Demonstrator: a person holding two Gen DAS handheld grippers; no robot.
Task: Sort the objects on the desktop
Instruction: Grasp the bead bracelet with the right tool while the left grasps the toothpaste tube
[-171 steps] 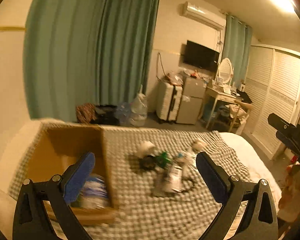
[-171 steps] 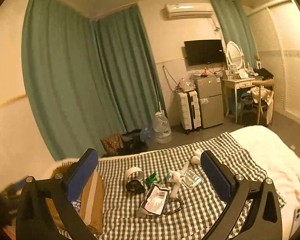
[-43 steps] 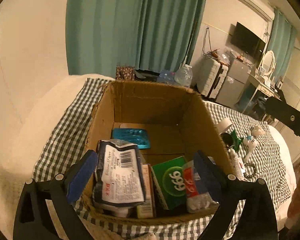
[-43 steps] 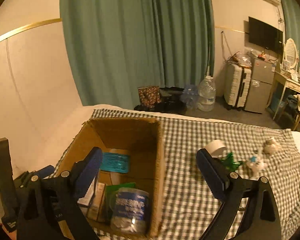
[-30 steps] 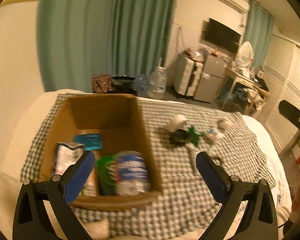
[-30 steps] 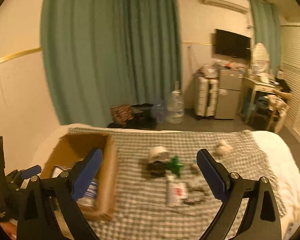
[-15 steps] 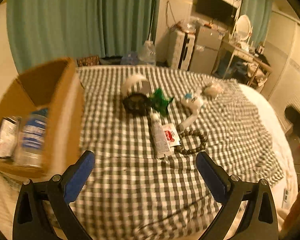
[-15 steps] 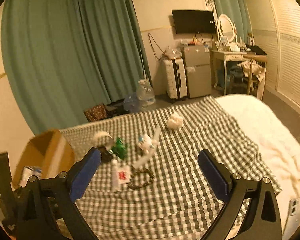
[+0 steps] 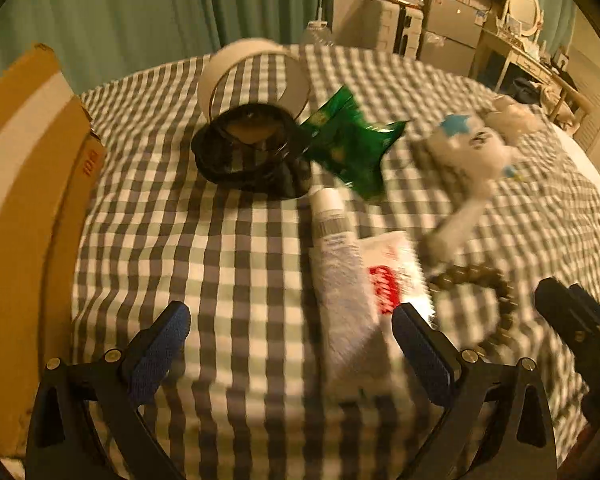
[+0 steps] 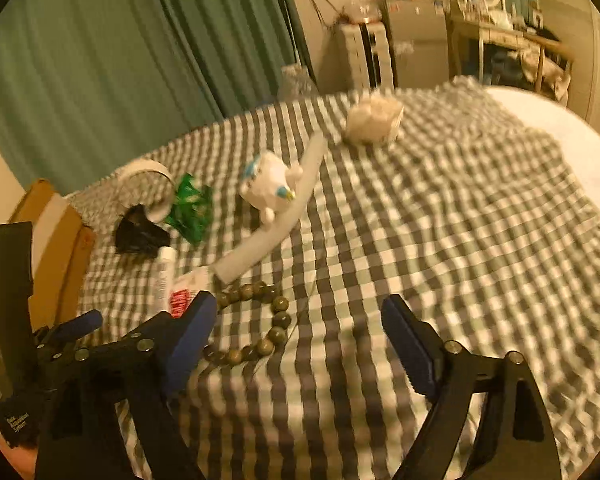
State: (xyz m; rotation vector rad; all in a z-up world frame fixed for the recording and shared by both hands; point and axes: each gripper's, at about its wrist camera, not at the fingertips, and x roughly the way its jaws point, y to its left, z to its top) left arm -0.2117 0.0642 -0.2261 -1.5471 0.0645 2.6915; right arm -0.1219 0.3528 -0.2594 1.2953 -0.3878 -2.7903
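Left gripper: released, spread wide, nothing pressed by the blue pads. Points down at the checked cloth with the squeeze tube just ahead, between the two fingers but nearer the right one. Lies with its long axis running away from the camera, cap at the far end beside the black crumpled thing, flat crimped tail nearest the fingers. Crosses the fingers' closing line squarely, so likely needs only a small shift to the right before a pinch across the soft body. Touches a white sachet with a red label along its right flank, which may be caught up in the same pinch.

Right gripper: released as well, jaws just narrowing a little, nothing gripped. Hovers over the bead bracelet, a loop of round glossy olive beads, with the left pad above the loop's near left arc. Probably the nearer hand for the beads, the left for the tube.

Further off: a thin white tape roll on edge, a crinkly green foil packet, a smooth white toy against a long pale foam stick, a crumpled wad. At far left, the cardboard box, well apart from both targets
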